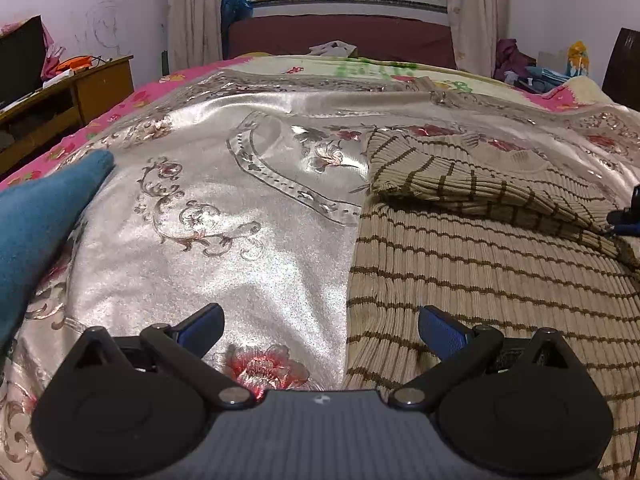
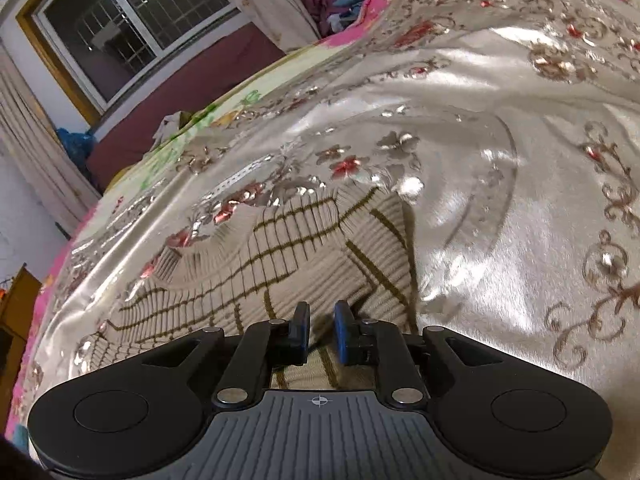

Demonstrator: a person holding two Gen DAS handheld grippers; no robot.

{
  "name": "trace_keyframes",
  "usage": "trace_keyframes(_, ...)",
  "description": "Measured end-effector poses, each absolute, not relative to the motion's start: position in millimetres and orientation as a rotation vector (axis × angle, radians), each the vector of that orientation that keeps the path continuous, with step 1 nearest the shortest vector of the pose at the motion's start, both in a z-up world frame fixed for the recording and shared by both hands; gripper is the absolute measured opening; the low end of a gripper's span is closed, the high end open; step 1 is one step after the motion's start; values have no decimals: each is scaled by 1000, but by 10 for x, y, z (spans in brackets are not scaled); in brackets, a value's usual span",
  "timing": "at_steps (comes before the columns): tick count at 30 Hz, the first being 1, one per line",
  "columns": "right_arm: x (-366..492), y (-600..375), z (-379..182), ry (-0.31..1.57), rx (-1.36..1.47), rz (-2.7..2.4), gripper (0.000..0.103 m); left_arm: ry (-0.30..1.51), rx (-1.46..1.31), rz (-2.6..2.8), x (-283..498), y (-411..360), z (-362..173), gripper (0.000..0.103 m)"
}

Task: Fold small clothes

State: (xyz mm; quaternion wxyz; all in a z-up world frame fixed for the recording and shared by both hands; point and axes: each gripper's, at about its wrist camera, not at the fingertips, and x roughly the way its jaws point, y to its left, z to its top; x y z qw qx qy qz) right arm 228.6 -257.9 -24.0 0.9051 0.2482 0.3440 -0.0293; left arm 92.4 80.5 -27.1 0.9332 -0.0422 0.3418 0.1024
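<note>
The beige ribbed knit garment with thin brown stripes [image 1: 480,264] runs off the right and lower edges of the left wrist view, so its full outline cannot be seen. A teal blue cloth [image 1: 36,220] is cut off by that view's left edge. In the right wrist view, the right gripper [image 2: 322,330] covers the garment's near part. Small items on the brown wooden cabinet [image 1: 80,88] are too small to tell.

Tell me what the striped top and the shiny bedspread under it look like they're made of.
Striped top: looks like ribbed knit, matte beige with brown stripes; fine ridges run across it. Bedspread: probably satin-like synthetic, glossy silver with floral embroidery or print; bright highlights on its folds.
</note>
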Motion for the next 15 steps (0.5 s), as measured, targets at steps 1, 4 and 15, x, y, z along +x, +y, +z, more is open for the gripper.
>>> trace_keyframes(1, 2309, -2564, -247, 721, 489, -76, 16, 696, -83, 209, 922, 798, -269, 103)
trace_keyframes(4, 2353, -2550, -318, 775, 437, -109, 13, 701, -74, 208, 930, 789, -275, 103)
trace_keyframes(15, 2144, -2664, -106, 733, 401, -89, 16, 737, -60, 213, 892, 779, -290, 103)
